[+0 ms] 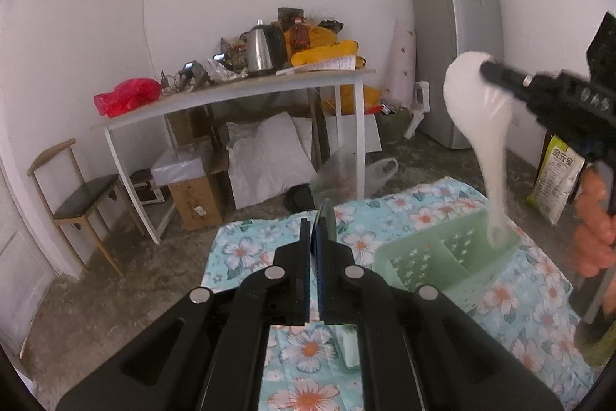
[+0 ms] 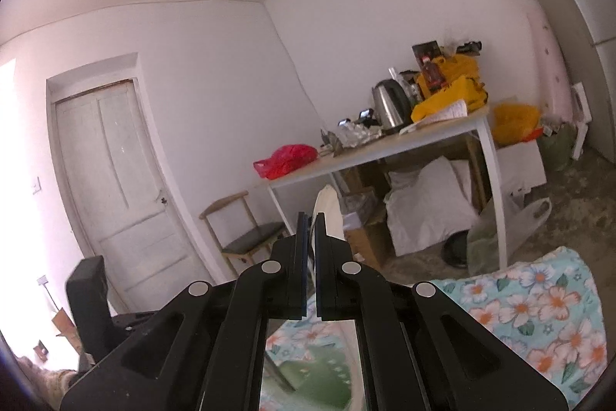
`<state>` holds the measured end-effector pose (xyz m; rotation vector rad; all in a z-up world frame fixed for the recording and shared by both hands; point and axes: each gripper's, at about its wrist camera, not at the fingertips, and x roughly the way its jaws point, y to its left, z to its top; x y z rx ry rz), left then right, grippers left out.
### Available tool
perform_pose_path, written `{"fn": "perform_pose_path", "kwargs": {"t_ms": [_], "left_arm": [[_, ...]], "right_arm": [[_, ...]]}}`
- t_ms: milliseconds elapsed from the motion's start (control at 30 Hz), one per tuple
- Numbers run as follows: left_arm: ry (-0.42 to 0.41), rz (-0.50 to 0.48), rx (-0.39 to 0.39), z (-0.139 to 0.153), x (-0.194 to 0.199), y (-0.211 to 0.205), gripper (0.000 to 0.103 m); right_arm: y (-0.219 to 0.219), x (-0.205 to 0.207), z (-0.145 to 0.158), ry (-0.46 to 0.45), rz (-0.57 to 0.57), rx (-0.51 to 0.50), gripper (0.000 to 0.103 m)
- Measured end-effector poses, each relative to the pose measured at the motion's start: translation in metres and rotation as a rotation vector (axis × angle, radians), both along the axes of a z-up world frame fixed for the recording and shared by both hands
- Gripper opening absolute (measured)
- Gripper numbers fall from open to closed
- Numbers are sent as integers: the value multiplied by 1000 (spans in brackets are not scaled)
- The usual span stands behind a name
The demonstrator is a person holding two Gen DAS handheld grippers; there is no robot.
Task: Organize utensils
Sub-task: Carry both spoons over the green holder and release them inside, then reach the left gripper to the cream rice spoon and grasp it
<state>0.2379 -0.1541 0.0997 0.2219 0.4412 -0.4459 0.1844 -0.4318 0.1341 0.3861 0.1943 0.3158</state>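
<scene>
In the left wrist view my right gripper [image 1: 486,67] is shut on the bowl of a white ladle-shaped spoon [image 1: 471,103]. The spoon hangs handle down, its tip inside the right compartment of a pale green utensil basket [image 1: 442,257] on the floral cloth [image 1: 250,249]. My left gripper [image 1: 317,222] is shut on a thin grey utensil whose end sticks up between the fingers; the rest is hidden. In the right wrist view my right gripper [image 2: 312,218] holds the white spoon [image 2: 329,210], with the green basket [image 2: 315,376] blurred below.
A white table [image 1: 231,95] with a kettle [image 1: 261,49], a red bag [image 1: 127,97] and yellow bags stands behind. A wooden chair [image 1: 77,203] is at the left, a grey fridge [image 1: 458,45] at the right. Boxes and sacks lie under the table.
</scene>
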Motion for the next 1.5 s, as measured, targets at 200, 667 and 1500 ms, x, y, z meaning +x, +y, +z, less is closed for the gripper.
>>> {"fn": "perform_pose_path", "kwargs": {"t_ms": [200,667,1500], "left_arm": [[46,-2,-11,-11,4,0,4],[145,0,-116,-17,13,15,21],[197,36,-203,-9,-60,73,47]], "right_arm": [[-12,8,-13,4,-4,77,1],[-23,-31,-52,122,-65,59,3],[17,-131,-75,307,-149,-18,23]]}}
